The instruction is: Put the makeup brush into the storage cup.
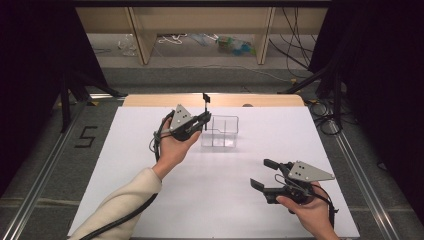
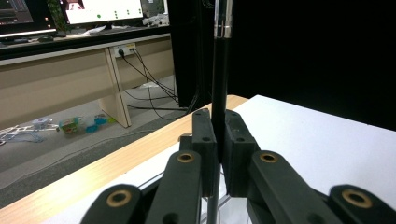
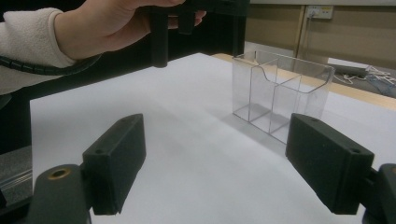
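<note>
**Black pen held upright beside the clear organizer**

Near the centre of the high view, the left gripper (image 1: 204, 119) is seen with its jaws closed on a slim black pen (image 1: 205, 107), which is held upright. In the left gripper view, the pen (image 2: 219, 79) is clamped between the two pads and rises to the top of the frame. Just right of that gripper, a clear plastic organizer (image 1: 221, 131) with compartments is seen standing on the white table (image 1: 220, 200). At the lower right of the high view, the right gripper (image 1: 264, 174) is held above the table, well apart from the organizer, with its jaws spread wide and nothing between them.
</note>
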`<state>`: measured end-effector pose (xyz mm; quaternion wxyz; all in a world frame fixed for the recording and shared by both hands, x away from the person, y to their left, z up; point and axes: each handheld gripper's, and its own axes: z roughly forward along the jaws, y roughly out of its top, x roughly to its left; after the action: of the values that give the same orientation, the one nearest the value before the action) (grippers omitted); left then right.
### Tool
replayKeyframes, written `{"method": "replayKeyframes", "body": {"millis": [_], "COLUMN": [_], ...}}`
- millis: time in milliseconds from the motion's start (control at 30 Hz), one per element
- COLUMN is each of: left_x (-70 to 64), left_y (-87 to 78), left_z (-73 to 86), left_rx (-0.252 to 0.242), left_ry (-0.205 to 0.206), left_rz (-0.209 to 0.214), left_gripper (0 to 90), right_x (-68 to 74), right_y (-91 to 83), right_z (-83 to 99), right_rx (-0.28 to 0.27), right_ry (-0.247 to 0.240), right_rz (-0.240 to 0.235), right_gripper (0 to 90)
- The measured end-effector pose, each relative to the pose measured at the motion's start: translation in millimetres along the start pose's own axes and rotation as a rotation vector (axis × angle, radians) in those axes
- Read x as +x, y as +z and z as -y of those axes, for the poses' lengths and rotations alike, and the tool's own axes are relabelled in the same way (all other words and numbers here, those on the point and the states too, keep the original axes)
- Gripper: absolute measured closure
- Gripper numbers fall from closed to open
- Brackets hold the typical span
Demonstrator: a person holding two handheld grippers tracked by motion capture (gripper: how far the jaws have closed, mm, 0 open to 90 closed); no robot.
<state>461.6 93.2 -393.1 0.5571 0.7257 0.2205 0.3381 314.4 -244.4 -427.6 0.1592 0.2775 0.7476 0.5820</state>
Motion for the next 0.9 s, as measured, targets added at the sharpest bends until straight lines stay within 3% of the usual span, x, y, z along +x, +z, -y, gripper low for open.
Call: {"method": "replayKeyframes", "body": {"millis": [533,833,900], "left_x": [2.2,3.6,3.8], "left_y": [2.0,4.1,4.6], "left_z": [-2.0,-1.9,-1.9], "left_rx": [-0.011,-0.013,-0.013], "left_ry": [-0.013,-0.014,-0.014], "left_rz": [-0.003,-0.002,-0.003], "left_gripper": [85.1,85.1,85.1], "right_x": [-1.8,-0.2,-1.7], "right_y": [1.1,0.4,1.0], "right_z": [0.3,0.4,0.3], "right_rx": [-0.016,0.0,-0.015], "right_ry": [-0.025,0.002,-0.025], "right_rz": [0.004,-0.003,0.003], "right_gripper": [21.2,21.2,21.2]}}
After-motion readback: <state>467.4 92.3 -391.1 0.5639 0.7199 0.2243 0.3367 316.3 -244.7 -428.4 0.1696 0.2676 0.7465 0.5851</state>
